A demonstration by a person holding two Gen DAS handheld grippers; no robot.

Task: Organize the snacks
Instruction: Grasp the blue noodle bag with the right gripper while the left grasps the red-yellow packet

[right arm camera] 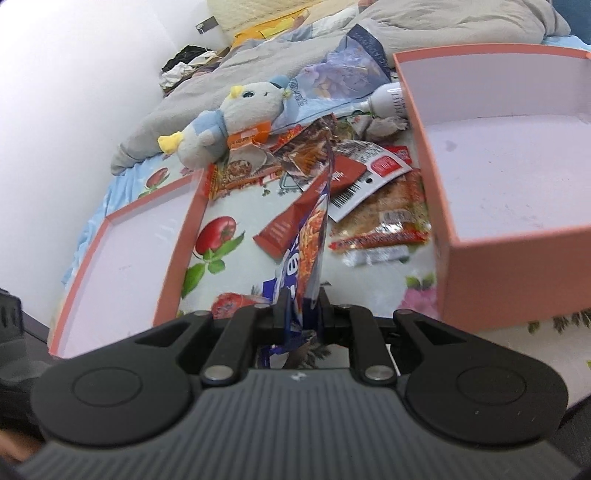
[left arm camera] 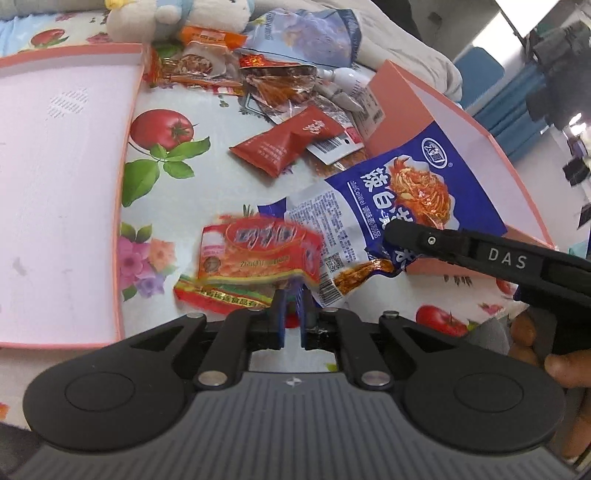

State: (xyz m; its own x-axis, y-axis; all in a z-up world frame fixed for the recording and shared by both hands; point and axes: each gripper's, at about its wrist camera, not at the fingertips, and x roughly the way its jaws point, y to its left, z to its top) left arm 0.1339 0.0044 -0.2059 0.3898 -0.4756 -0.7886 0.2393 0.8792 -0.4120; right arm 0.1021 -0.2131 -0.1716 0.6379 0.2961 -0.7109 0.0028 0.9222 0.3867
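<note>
The left gripper (left arm camera: 291, 295) has its fingers drawn close together on the near edge of a red and yellow snack packet (left arm camera: 255, 258), which is blurred and sits lifted just above the flowered cloth (left arm camera: 207, 177) that covers the surface. Just to its right, the right gripper (right arm camera: 303, 301) pinches the lower corner of a blue snack bag (left arm camera: 391, 206) printed with red noodles; in the left wrist view its black finger (left arm camera: 417, 240) lies across the bag's lower part, and in the right wrist view the bag stands on edge between the closed fingers, rising away from the camera. Two shallow pink boxes with pale insides flank the scene: the left box (left arm camera: 122, 206) lies flat beside the held red packet, and the right box (left arm camera: 517, 173) sits behind the blue bag, its near wall tall in the right wrist view. Between the boxes, farther back, lies a loose pile of snacks: a dark red sachet (left arm camera: 284, 144), a clear packet with a barcode label (right arm camera: 373, 192), an orange-red noodle packet (left arm camera: 192, 62) and a large pale blue foil bag (left arm camera: 314, 33). A white bottle (right arm camera: 388, 99) lies next to the right box's far corner. A grey and blue plush toy (right arm camera: 229, 118) sits at the back of the pile, against a grey blanket (right arm camera: 192, 96).
</note>
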